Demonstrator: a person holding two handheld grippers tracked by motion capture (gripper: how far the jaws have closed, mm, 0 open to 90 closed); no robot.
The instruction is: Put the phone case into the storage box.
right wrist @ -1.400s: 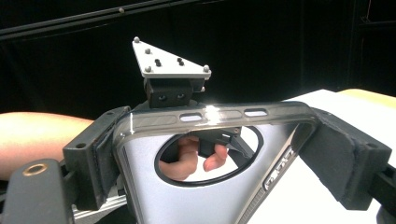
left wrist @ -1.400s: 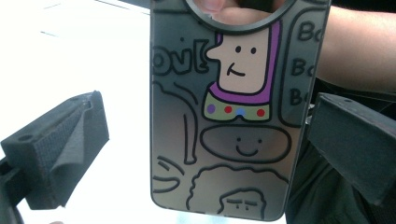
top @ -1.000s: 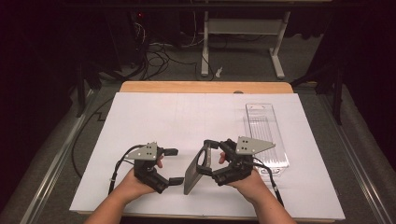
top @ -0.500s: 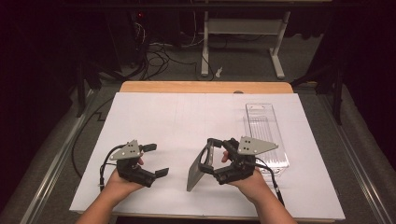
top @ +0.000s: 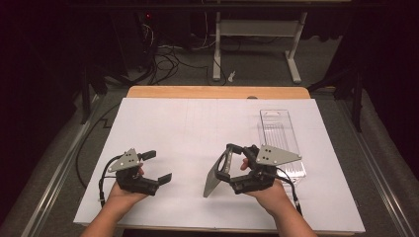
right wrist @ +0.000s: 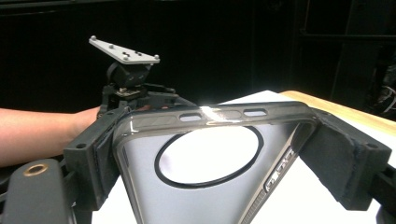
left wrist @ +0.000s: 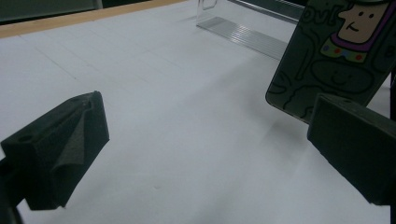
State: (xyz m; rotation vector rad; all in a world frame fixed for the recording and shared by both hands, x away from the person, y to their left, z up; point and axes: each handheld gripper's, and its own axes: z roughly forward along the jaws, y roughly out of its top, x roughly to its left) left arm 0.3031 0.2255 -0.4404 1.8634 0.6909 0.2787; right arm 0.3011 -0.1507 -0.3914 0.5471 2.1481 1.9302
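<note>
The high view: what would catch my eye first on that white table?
Probably the phone case, standing tilted near the table's front edge, clamped across its top by the right gripper. To its left the left gripper hangs open and apart from it. A clear plastic tray lies flat at the right of the white sheet.

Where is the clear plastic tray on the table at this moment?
In the high view the clear plastic tray lies flat at the right side of the white table sheet, just beyond the right gripper.
</note>
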